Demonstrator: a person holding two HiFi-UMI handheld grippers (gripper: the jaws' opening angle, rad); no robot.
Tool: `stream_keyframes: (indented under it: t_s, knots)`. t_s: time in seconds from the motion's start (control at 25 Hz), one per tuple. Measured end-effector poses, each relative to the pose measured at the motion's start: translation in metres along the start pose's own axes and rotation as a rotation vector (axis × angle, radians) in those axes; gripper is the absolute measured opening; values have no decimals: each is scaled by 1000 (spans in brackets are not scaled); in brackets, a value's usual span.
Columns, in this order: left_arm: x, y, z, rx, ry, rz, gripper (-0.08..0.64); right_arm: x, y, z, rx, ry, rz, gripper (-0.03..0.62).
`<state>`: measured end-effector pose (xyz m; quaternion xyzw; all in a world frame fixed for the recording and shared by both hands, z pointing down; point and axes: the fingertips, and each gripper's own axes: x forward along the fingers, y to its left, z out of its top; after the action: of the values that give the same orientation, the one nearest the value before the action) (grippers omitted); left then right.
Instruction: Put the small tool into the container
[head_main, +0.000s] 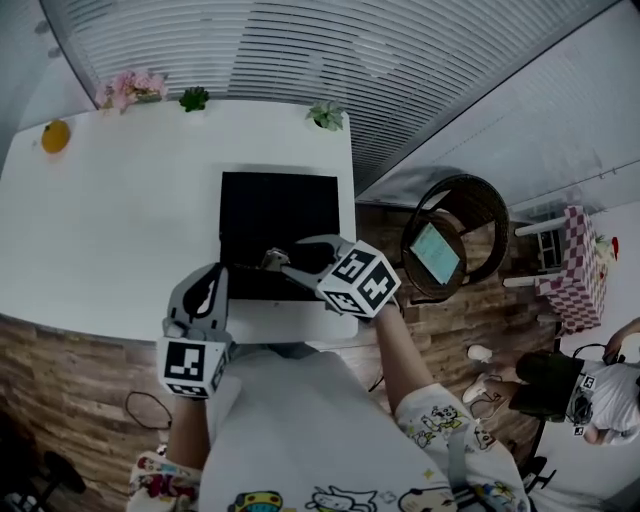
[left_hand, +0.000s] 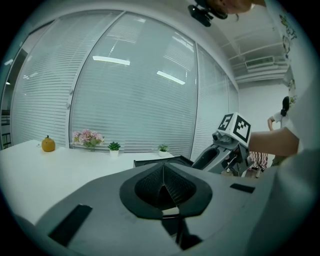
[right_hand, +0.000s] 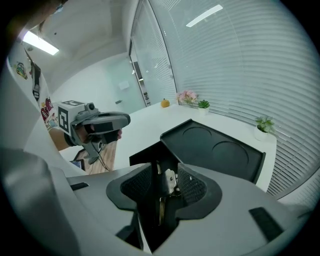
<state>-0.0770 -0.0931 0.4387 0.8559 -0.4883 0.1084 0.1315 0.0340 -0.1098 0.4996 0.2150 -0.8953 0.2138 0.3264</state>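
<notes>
A black container (head_main: 262, 205) lies open on the white table (head_main: 110, 230), and its lid with two round hollows shows in the right gripper view (right_hand: 220, 150). My right gripper (head_main: 287, 262) reaches over the container's near part. A small metal tool (right_hand: 170, 181) sits between its pads, which stand apart with a dark gap to the tool's left. From above, the tool (head_main: 272, 258) shows at the jaw tips. My left gripper (head_main: 207, 290) hovers at the table's near edge, left of the container, with its pads (left_hand: 150, 187) closed together on nothing.
An orange fruit (head_main: 55, 135), pink flowers (head_main: 130, 88) and two small potted plants (head_main: 194, 98) (head_main: 327, 115) line the table's far edge by the blinds. Right of the table stands a round wicker seat (head_main: 455, 235) with a tablet. A person (head_main: 590, 395) is at the lower right.
</notes>
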Motion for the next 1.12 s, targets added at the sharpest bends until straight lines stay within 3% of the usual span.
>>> stream_keyframes:
  t_s: [0.4,0.76,0.92,1.12]
  knots:
    - [13,-23,32,54,-38,-59,9,-61,-8,14,-1,-158,-144,144]
    - [25,-54,49,122,-63,-142,9,-121,-15,2,44,-291,-301,144]
    - [29,-70,51,125,-46,-171,9,-146,-17,-5,74,-364,-361,138]
    - [33,-85,54,124,-82,-210,9,-166,-16,-14,109,-436,-414,104]
